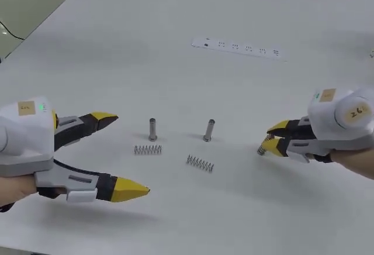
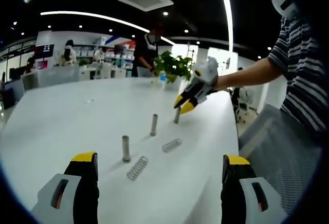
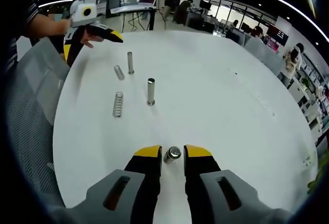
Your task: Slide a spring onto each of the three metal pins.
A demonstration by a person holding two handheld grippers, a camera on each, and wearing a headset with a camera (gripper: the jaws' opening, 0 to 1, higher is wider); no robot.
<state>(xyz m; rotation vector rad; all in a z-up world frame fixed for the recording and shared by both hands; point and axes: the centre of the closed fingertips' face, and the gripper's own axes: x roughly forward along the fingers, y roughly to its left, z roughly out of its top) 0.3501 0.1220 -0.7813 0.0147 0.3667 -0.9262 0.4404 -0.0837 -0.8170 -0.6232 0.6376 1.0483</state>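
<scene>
Two bare metal pins (image 1: 152,129) (image 1: 208,130) stand upright mid-table. A loose spring (image 1: 147,149) lies by the left pin, and another spring (image 1: 200,163) lies by the right one. My left gripper (image 1: 120,154) hovers wide open left of them, holding nothing. In its own view the pins (image 2: 126,148) (image 2: 153,124) and springs (image 2: 137,167) (image 2: 171,145) lie ahead. My right gripper (image 1: 274,138) is at the right, jaws narrowed on a third spring (image 1: 263,148) over the third pin (image 3: 172,153), whose top shows between the fingertips.
A white power strip (image 1: 238,48) lies on the white table (image 1: 117,44) beyond the pins. A person in a striped sleeve (image 2: 293,64) holds the right gripper. Other people and desks are far behind the table.
</scene>
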